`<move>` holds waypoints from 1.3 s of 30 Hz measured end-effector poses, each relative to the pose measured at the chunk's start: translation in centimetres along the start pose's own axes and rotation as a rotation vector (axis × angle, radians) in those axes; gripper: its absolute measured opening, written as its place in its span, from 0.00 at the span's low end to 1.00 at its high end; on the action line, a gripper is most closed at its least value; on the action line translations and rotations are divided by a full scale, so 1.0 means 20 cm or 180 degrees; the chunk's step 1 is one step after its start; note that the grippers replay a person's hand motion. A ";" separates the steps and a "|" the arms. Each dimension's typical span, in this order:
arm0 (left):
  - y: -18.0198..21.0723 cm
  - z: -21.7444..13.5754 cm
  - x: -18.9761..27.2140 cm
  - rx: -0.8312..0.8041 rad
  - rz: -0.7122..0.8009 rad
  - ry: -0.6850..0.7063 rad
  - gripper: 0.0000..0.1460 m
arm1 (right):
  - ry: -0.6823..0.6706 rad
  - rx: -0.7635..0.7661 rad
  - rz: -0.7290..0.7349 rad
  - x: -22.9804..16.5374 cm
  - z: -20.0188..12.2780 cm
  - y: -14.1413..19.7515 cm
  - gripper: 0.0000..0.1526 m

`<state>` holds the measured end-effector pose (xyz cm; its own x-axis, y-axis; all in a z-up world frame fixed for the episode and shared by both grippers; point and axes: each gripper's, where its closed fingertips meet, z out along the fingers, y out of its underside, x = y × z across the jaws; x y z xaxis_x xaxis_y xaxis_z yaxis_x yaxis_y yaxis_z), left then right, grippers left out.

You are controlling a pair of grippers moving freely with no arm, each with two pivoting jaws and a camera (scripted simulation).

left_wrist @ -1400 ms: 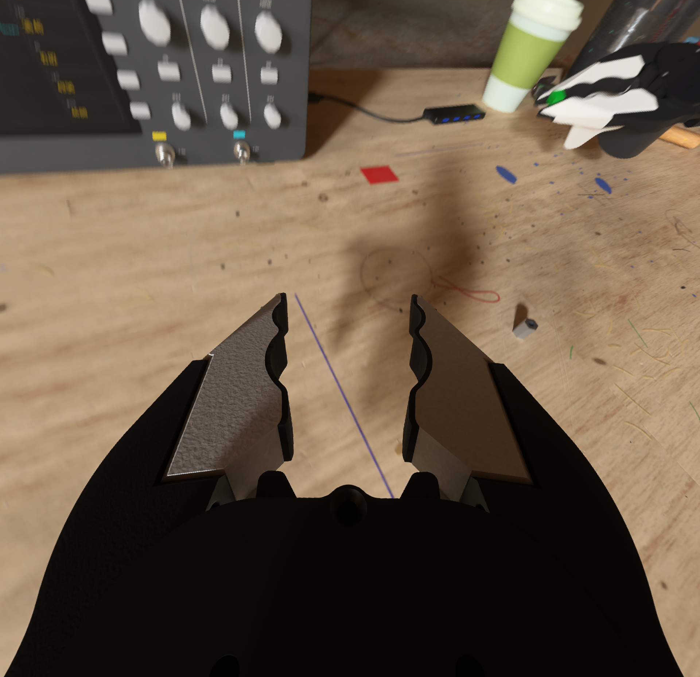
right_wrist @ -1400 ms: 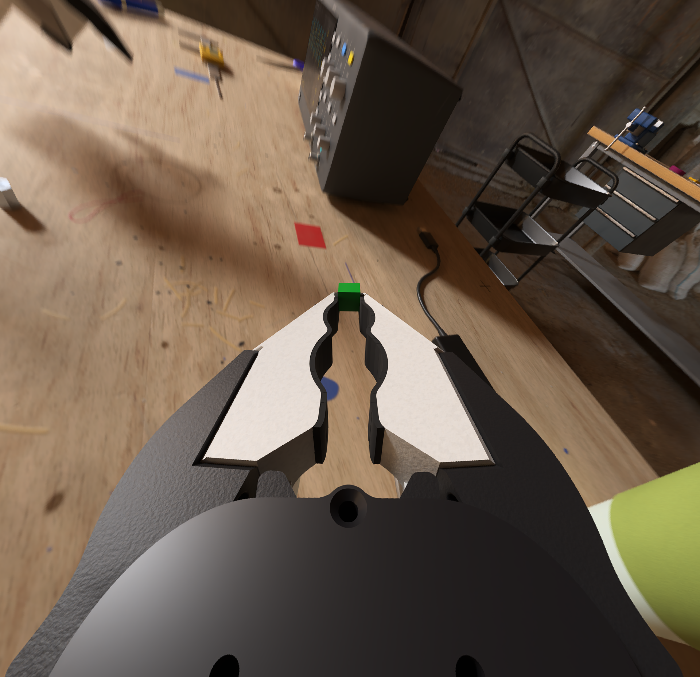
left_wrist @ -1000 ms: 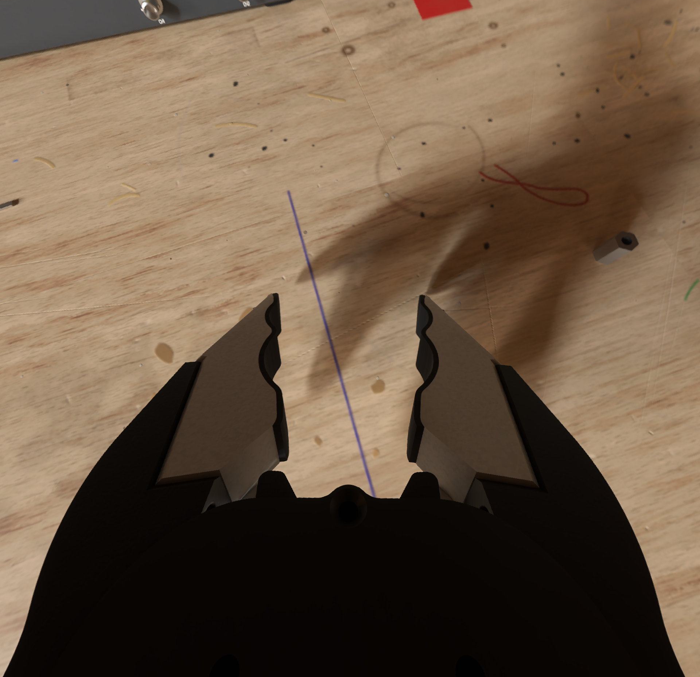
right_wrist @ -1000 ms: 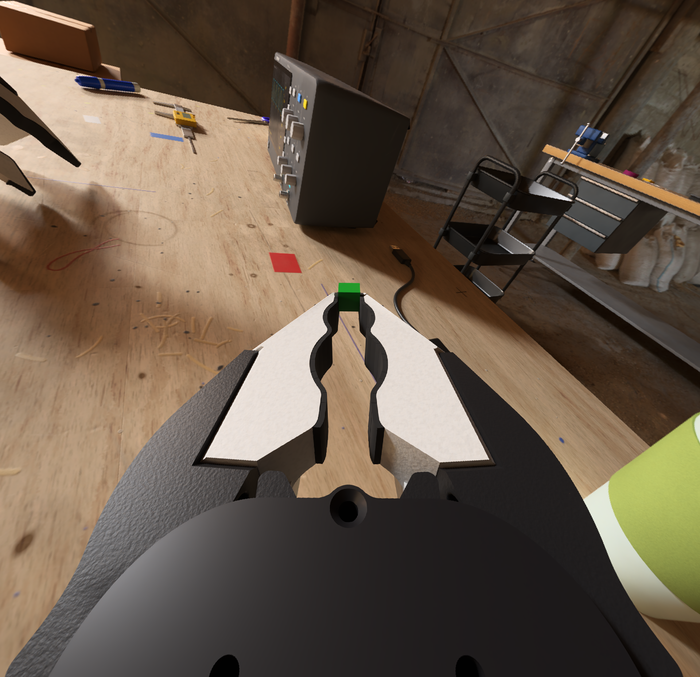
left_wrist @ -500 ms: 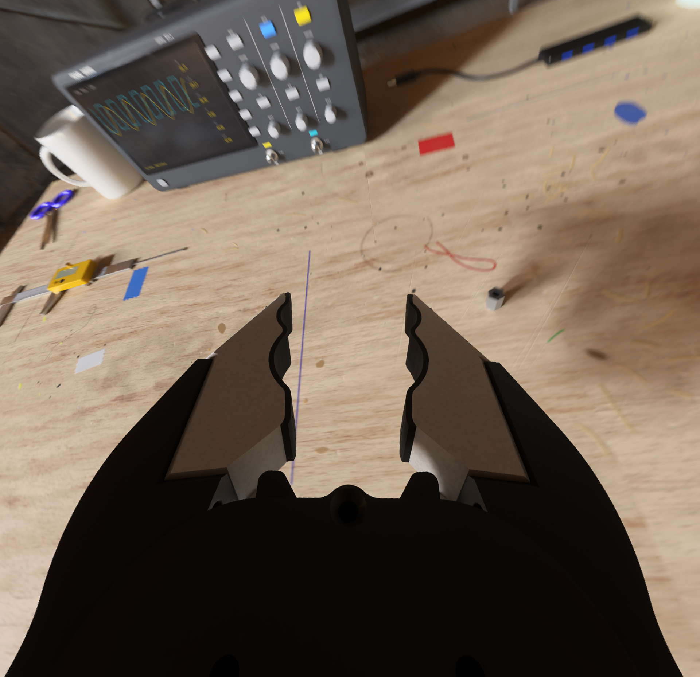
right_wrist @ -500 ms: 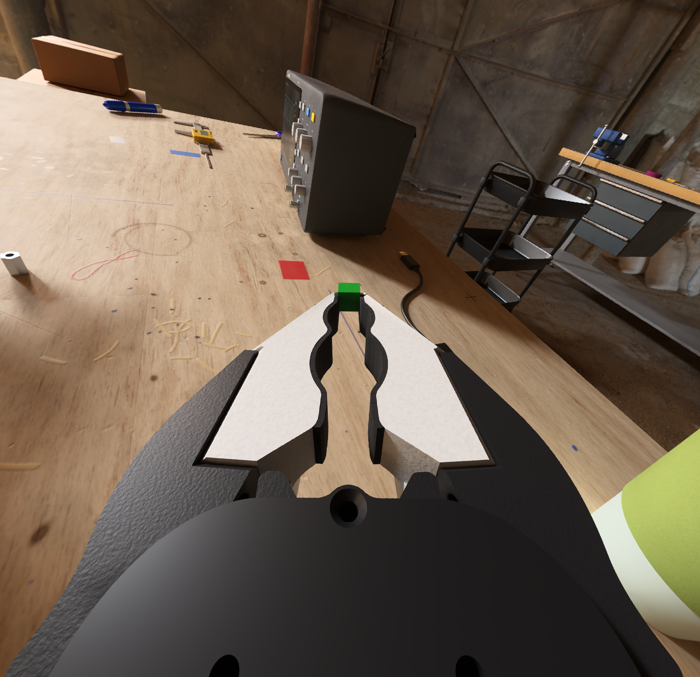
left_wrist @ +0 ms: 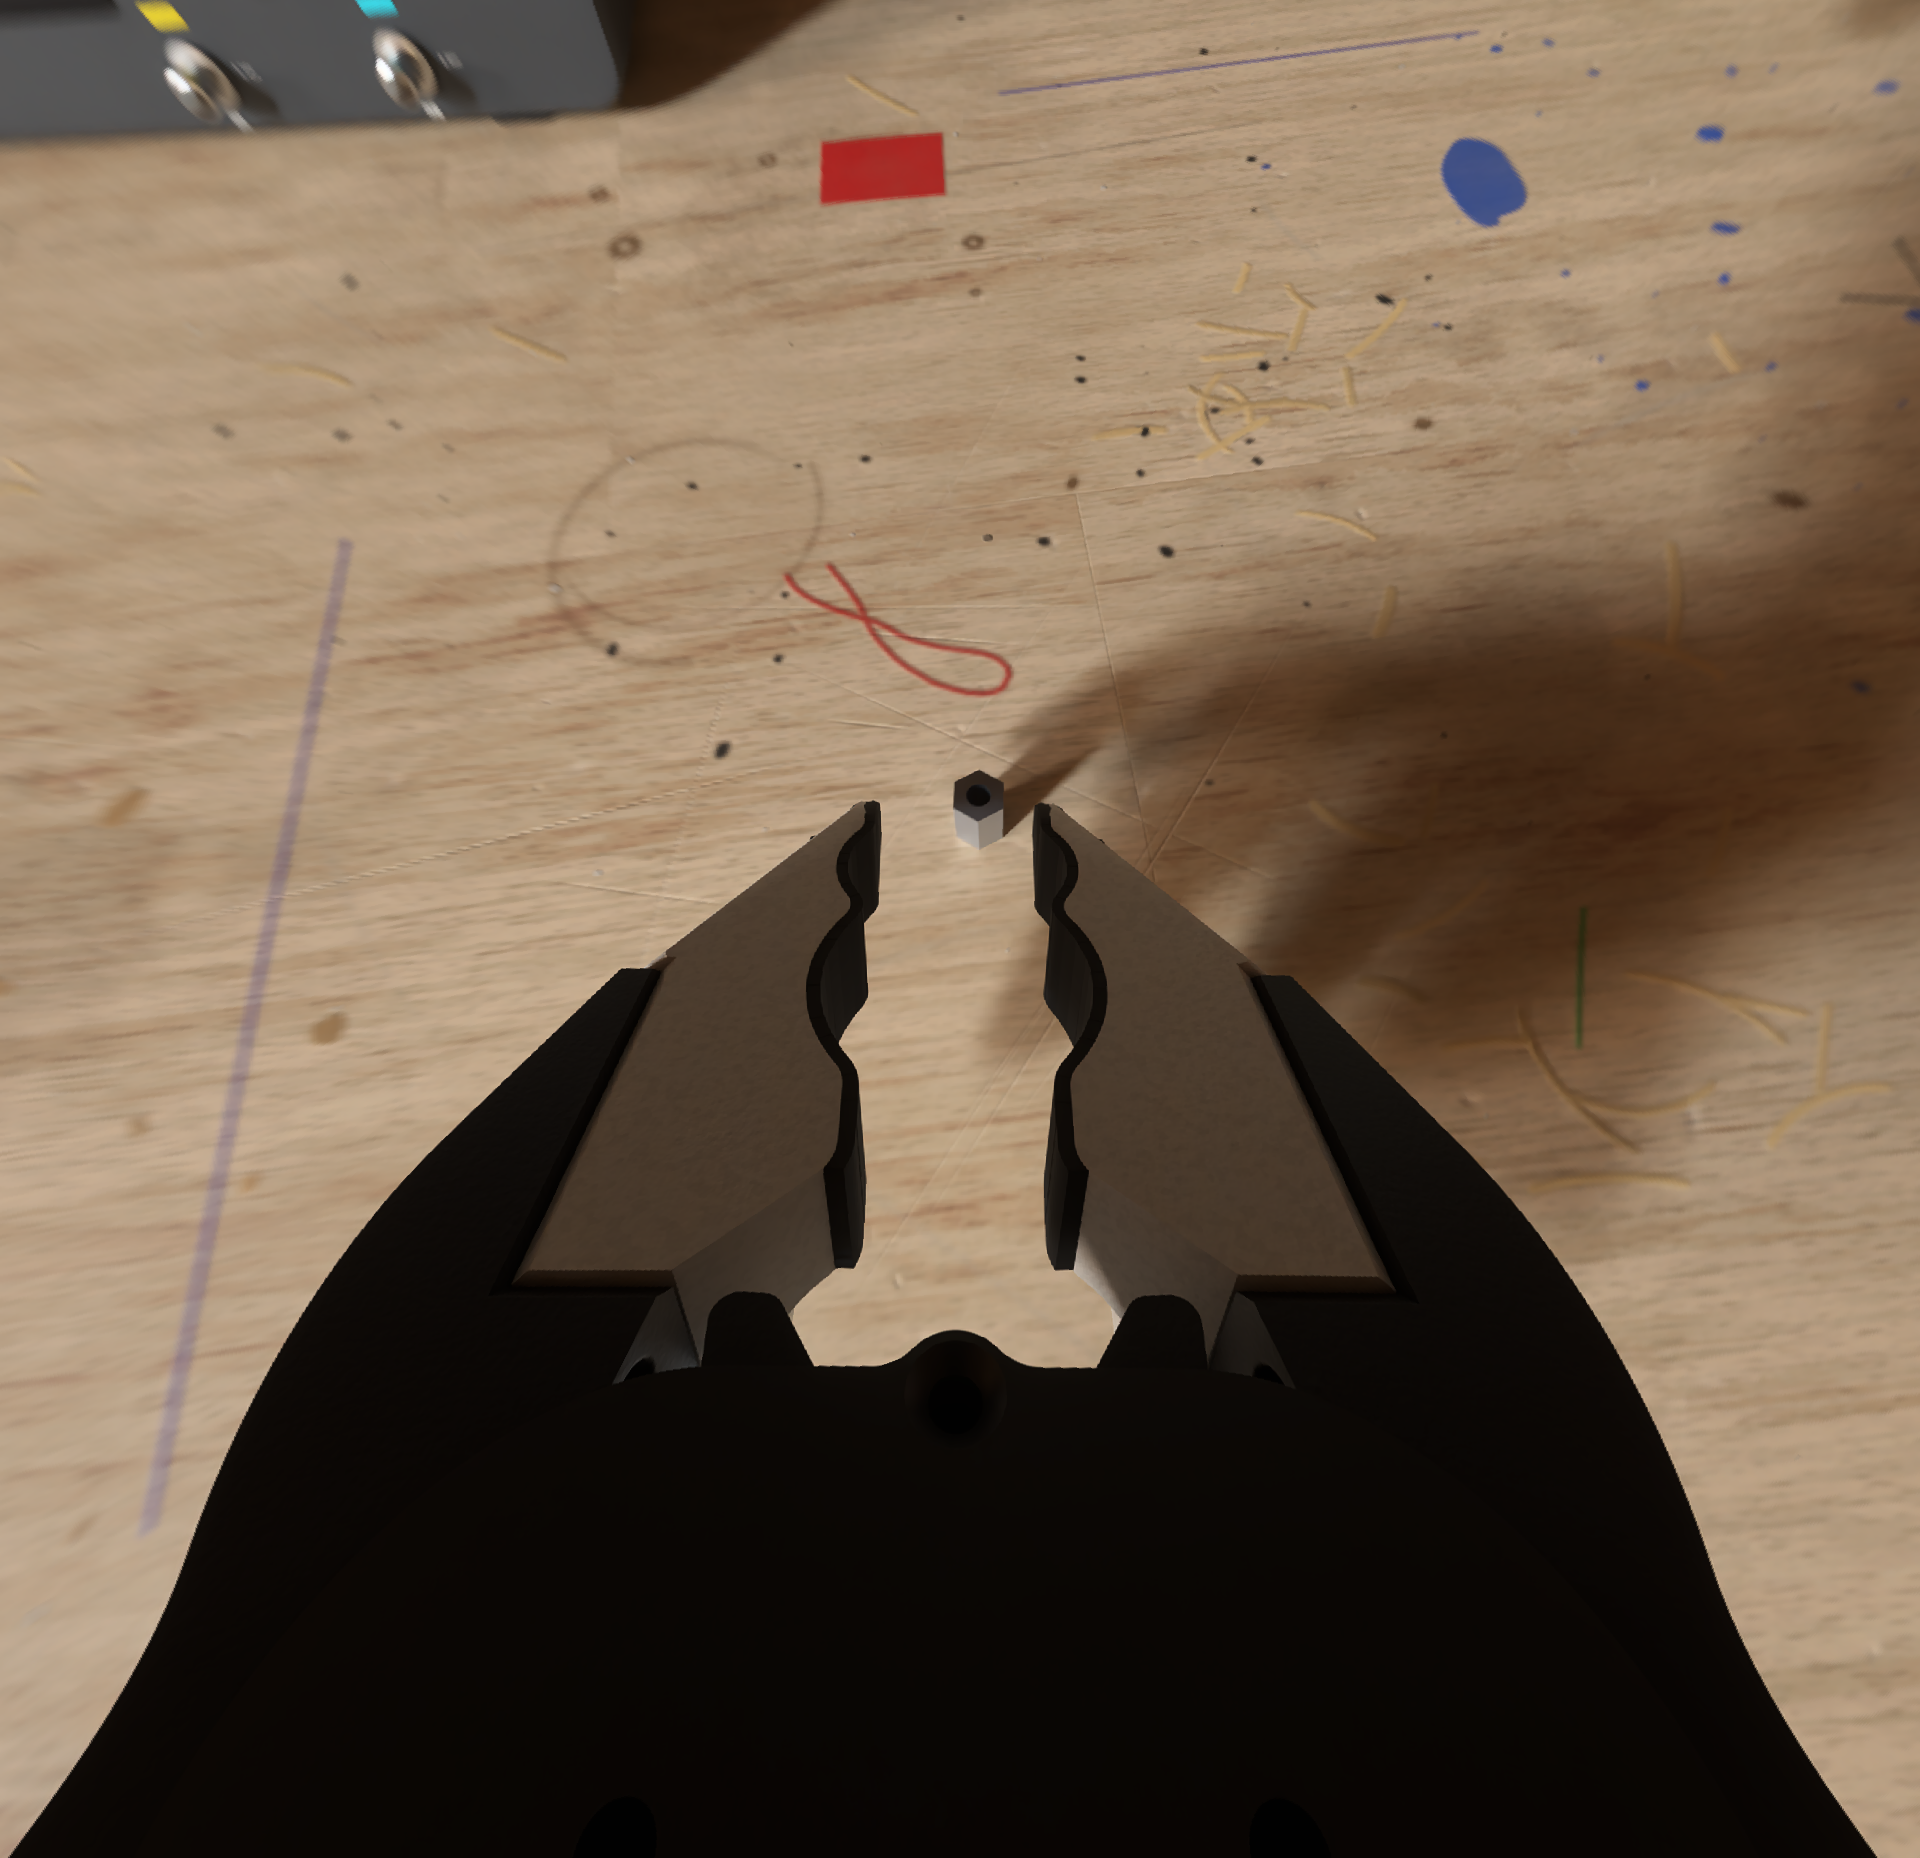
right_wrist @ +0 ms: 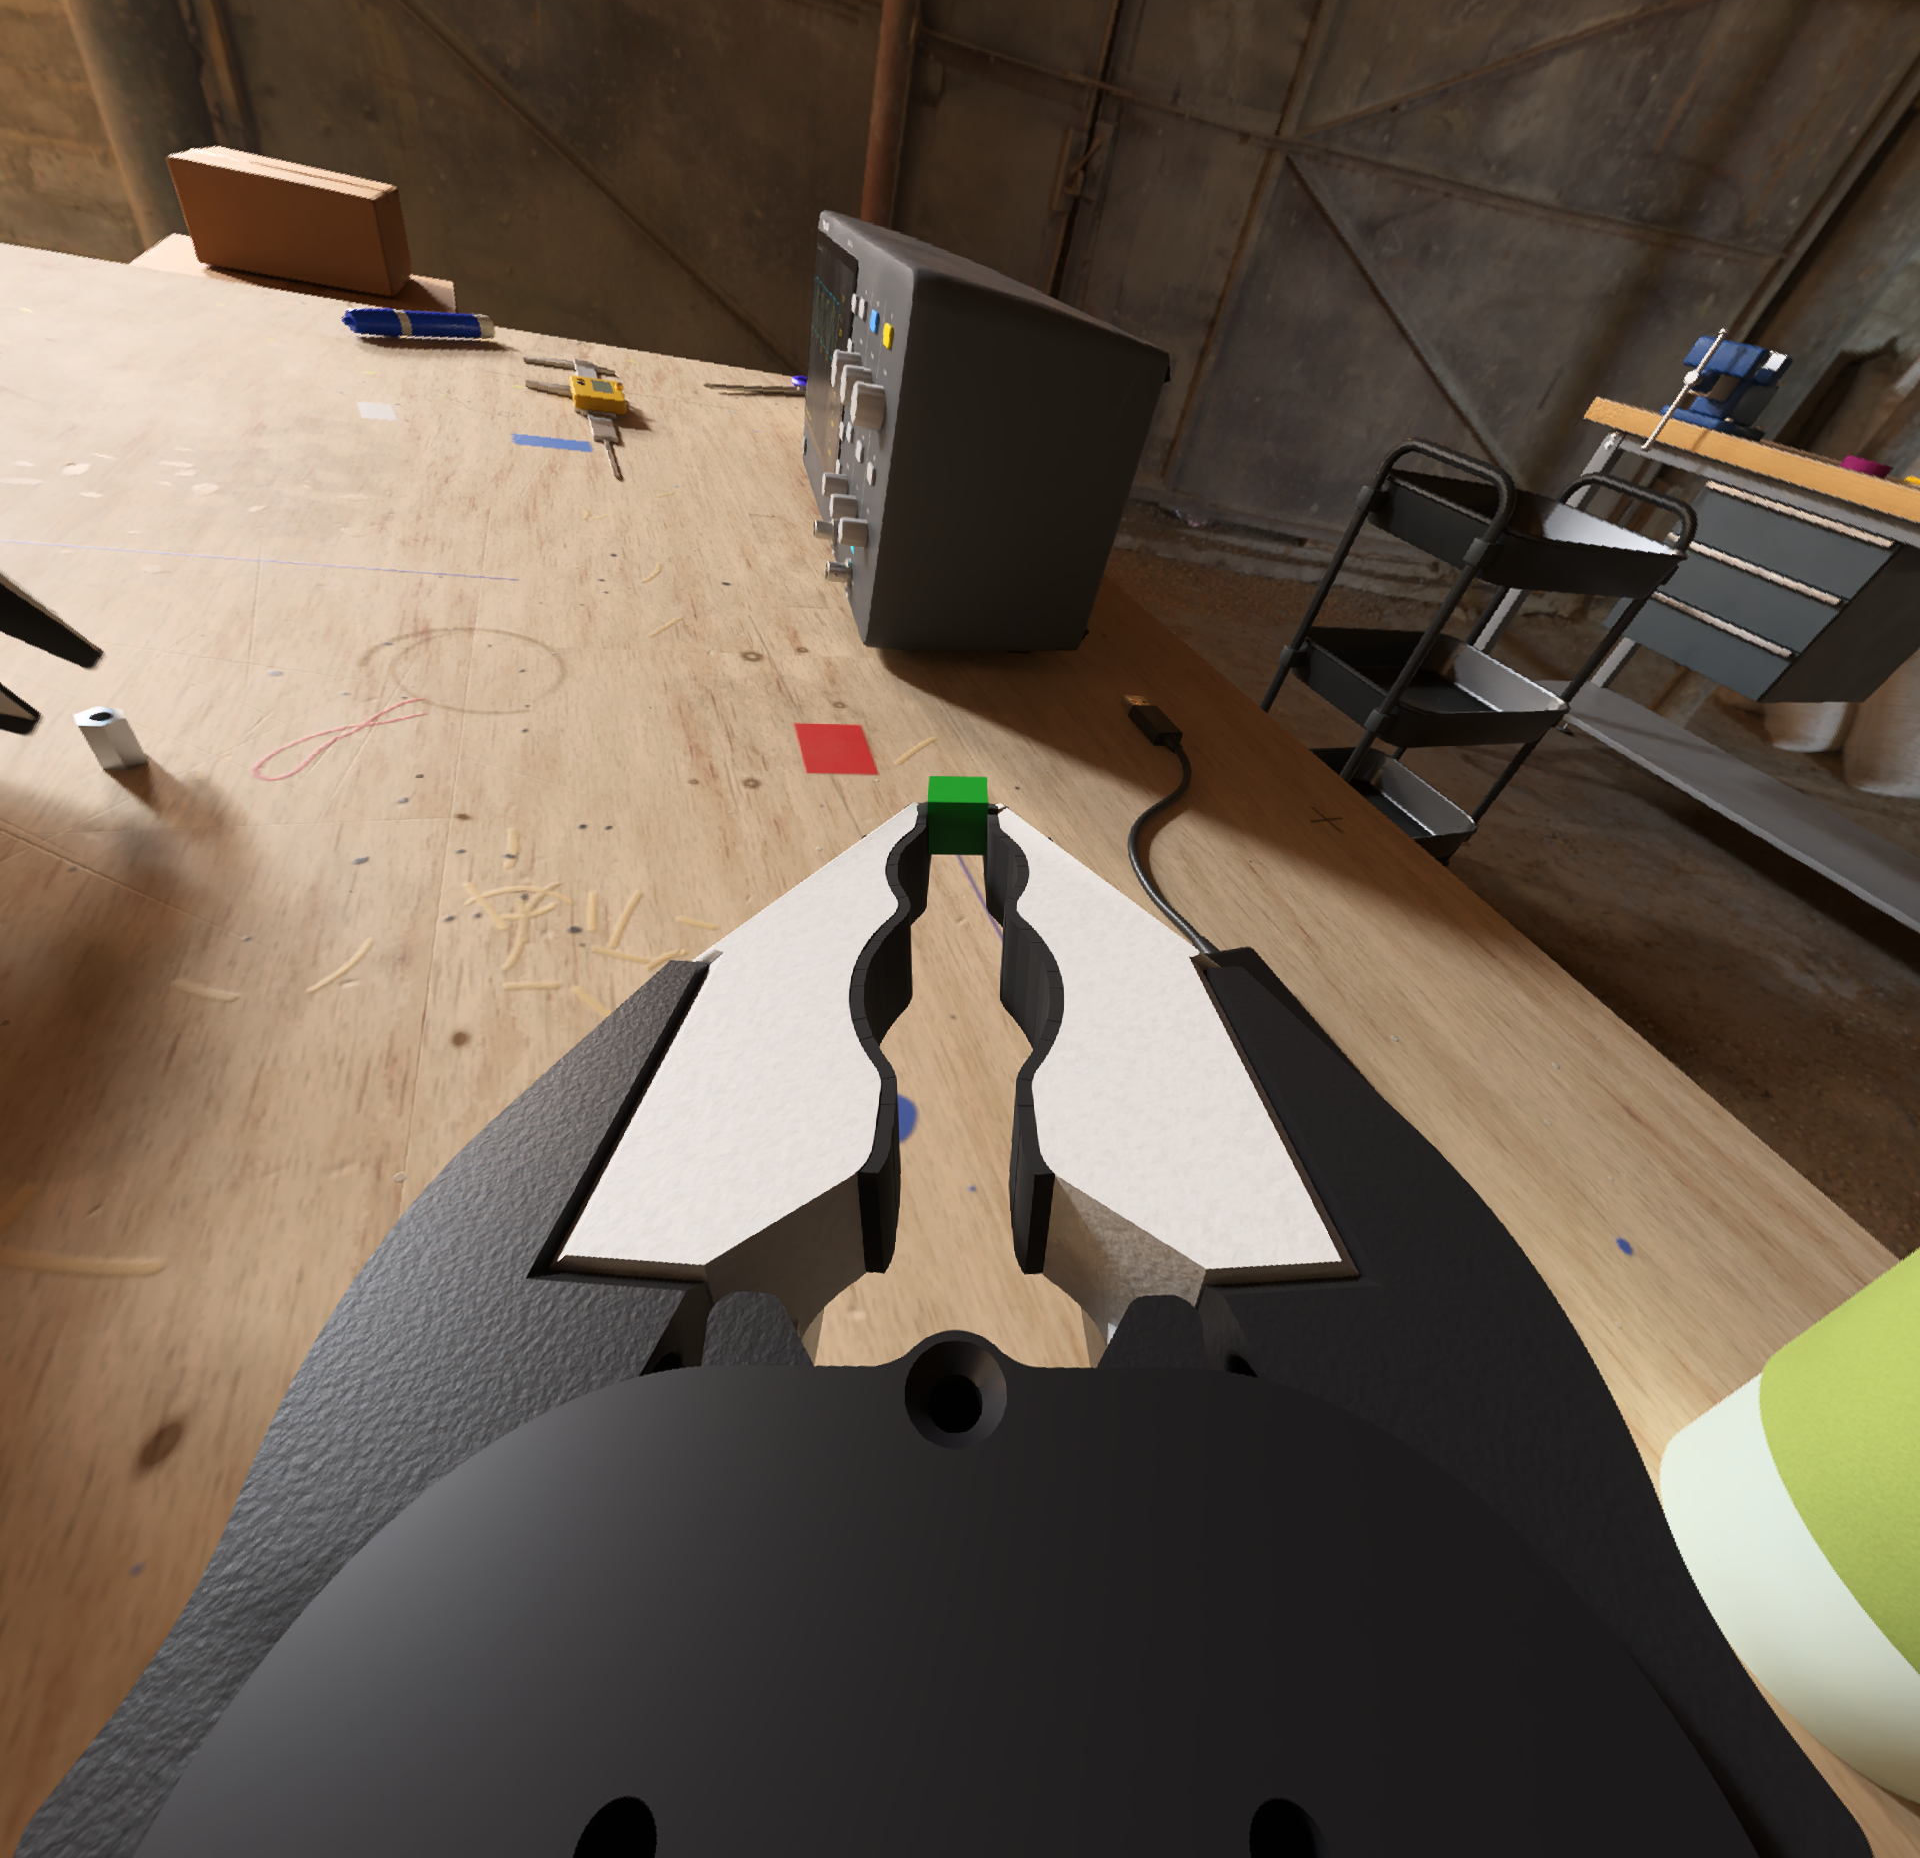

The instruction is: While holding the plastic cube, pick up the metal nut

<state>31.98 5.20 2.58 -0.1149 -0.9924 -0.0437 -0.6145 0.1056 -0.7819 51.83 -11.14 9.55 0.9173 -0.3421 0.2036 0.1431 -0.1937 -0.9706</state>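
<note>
On a scuffed plywood workbench (left_wrist: 312, 873), the right gripper (right_wrist: 957, 832) clamps a small green plastic cube (right_wrist: 957, 816) at its very fingertips, clear of the bench, its jaws drawn in to the cube's width: that half of the job looks done. The left gripper (left_wrist: 957, 821) hangs above the bench, jaws parted with a clear gap on either side of the metal nut (left_wrist: 978, 809), a pale hexagonal piece standing on end, bore upward, just ahead of and between the two tips. Nothing is in its grasp. From the right wrist view the nut (right_wrist: 109, 736) sits on the wood far off to the left, beside the other gripper's dark tips at the frame edge. Beyond the left gripper's tips lie a red rubber band (left_wrist: 904, 636), a red square marker (left_wrist: 882, 167) and the front of an oscilloscope (left_wrist: 312, 32). What appears left: advance onto the nut, close, and lift, with the cube kept pinched.
</note>
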 end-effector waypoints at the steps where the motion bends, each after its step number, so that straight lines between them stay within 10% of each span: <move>1: 0.01 0.02 0.01 -0.0014 -0.0107 0.0091 0.20 | -0.0002 0.0006 -0.0007 0.00 0.00 0.00 0.06; 16: 0.03 0.09 0.01 -0.0144 0.0169 0.0003 0.07 | -0.0103 -0.0017 0.0037 -0.01 0.01 0.01 0.06; 24: -0.08 -0.30 -0.15 0.0421 -0.0553 0.0790 0.07 | -0.0136 -0.0034 0.0091 -0.01 0.01 0.01 0.06; 32: -0.02 -0.77 -1.28 0.0416 -0.0779 -0.0943 0.07 | -0.0122 -0.0040 0.0122 0.00 0.01 0.01 0.06; 39: 0.18 -0.59 -2.11 -0.0795 -0.1197 -0.1320 0.07 | -0.0059 -0.0054 0.0077 0.01 0.00 0.01 0.06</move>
<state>25.40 48.16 8.90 0.4280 -0.9010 -0.0706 -0.7240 -0.2950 -0.6235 51.99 -11.18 9.30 0.9273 -0.3297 0.1775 0.1146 -0.2012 -0.9728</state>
